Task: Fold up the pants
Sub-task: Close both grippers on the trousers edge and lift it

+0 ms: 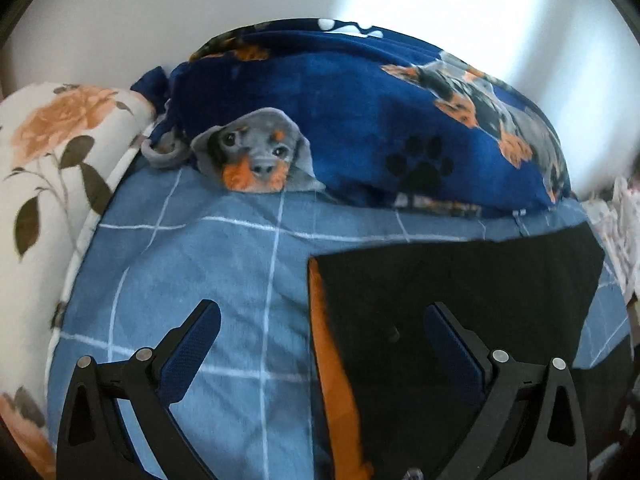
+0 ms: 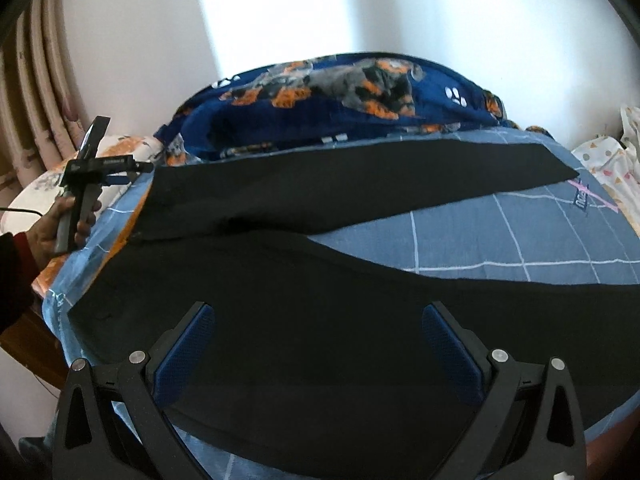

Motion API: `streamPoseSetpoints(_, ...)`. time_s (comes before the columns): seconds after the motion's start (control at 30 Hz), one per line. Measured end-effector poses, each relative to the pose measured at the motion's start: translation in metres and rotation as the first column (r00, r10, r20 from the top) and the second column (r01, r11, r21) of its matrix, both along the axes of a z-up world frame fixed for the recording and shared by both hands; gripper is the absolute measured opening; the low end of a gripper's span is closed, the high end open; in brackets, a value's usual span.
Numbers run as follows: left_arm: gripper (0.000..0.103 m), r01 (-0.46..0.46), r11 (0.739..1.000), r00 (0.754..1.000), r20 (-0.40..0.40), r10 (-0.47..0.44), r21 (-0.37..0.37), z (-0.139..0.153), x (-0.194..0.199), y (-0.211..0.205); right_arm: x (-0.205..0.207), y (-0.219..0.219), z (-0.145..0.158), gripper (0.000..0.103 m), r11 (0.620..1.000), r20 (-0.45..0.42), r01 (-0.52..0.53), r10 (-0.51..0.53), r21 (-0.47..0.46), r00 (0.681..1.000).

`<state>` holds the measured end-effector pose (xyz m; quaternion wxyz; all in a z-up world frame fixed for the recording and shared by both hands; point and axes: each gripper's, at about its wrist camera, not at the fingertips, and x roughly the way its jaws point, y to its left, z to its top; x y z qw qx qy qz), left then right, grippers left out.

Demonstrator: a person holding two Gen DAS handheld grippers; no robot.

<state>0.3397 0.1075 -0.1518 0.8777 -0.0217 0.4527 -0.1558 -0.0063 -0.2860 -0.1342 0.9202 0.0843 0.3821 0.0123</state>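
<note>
Black pants (image 2: 304, 288) lie spread flat on a blue checked bedsheet (image 2: 500, 236), the two legs splayed apart toward the right. Their waist end with an orange lining edge shows in the left wrist view (image 1: 452, 280). My left gripper (image 1: 320, 320) is open and empty, hovering over the waist edge, its right finger above the black cloth. It also shows in the right wrist view (image 2: 86, 176), held in a hand at the pants' left end. My right gripper (image 2: 318, 320) is open and empty, just above the near leg.
A dark blue dog-print blanket (image 1: 360, 120) is bunched along the far side of the bed. A floral pillow (image 1: 52, 152) lies at the left. Light patterned cloth (image 2: 612, 168) lies at the right edge. A white wall stands behind.
</note>
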Motion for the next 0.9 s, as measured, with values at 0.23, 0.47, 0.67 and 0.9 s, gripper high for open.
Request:
streamPoseSetpoints(0.23,0.084,0.100,0.994,0.992,-0.074,-0.097,0.037,-0.019,0.030,-0.020,0.007,0.002,-0.009,0.103,1.000,-0.035,-0.001,0.001,-0.006,0.999)
streamPoseSetpoints(0.47,0.014,0.086,0.995,0.992,-0.093,-0.081,0.051,-0.024,0.028,-0.032,0.009,0.004,-0.009,0.103,1.000,-0.040,-0.005,0.005,-0.008,0.999)
streamPoseSetpoints(0.67,0.011,0.039,0.996,0.997,0.067,-0.034,-0.079,0.028,-0.031,-0.024,0.012,0.003,0.003,0.103,1.000,-0.009,-0.018,0.018,0.014,1.000)
streamPoseSetpoints(0.9,0.011,0.109,0.989,0.971,0.223,-0.085,-0.098,0.073,-0.139,-0.038,0.053,-0.025,0.028,0.103,0.926,0.052,-0.099,0.086,0.363,0.995)
